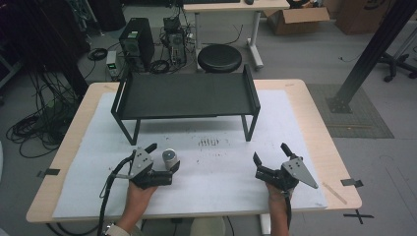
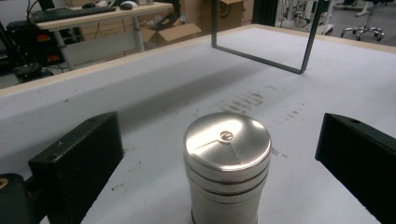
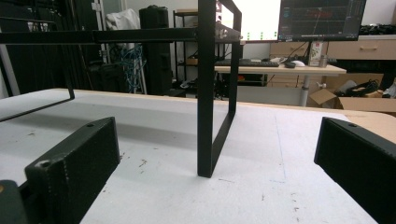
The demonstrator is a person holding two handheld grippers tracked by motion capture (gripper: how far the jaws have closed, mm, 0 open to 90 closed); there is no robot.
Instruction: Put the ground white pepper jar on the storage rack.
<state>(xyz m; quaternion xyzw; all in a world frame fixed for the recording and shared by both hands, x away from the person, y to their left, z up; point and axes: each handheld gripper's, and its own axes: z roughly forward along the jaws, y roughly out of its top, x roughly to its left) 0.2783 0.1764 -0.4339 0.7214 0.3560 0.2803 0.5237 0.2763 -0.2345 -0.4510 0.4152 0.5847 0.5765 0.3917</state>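
Black grippers (image 1: pixel 162 160) with grey triangular plates, cables, seemingly textured jaws.

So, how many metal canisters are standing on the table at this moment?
1. The metal canister stands upright on the white mat, between the open jaws of the left gripper, untouched. The shelf rack could hide others underneath.

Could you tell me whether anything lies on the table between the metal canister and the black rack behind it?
Nothing solid: in the high view, the metal canister and the black rack are separated by bare white mat with dark specks; the left gripper view agrees.
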